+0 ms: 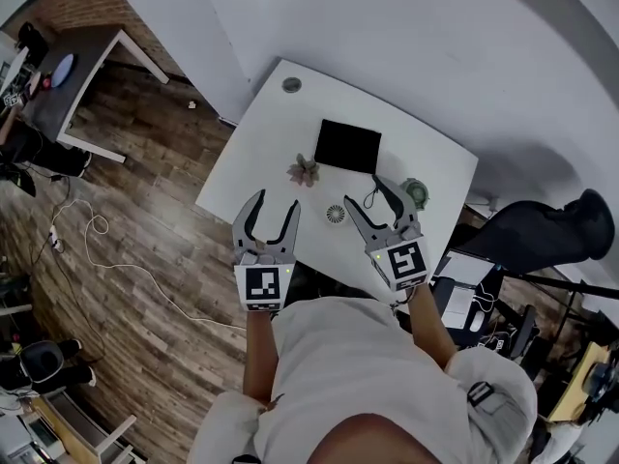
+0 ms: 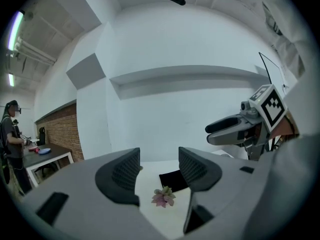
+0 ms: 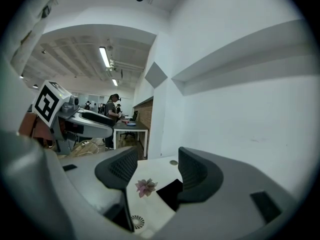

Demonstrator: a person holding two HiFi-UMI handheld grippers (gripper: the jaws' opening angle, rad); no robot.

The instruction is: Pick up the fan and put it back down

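Observation:
The fan [image 1: 336,214] is a small round white grille lying flat on the white table [image 1: 271,133], near its front edge. In the right gripper view the fan [image 3: 137,221] shows low down, just below the jaws. My right gripper [image 1: 372,201] hovers just right of the fan, jaws apart with nothing between them [image 3: 157,171]. My left gripper [image 1: 274,206] hangs left of the fan at the table's front edge, also open and empty [image 2: 159,171]. The left gripper view does not show the fan.
A black pad [image 1: 348,145] lies mid-table with a small pink-green plant [image 1: 305,170] to its left. A green round object [image 1: 416,193] and a thin black cord [image 1: 369,199] sit by the right gripper. A grey disc [image 1: 291,85] sits at the far edge. Wooden floor lies to the left.

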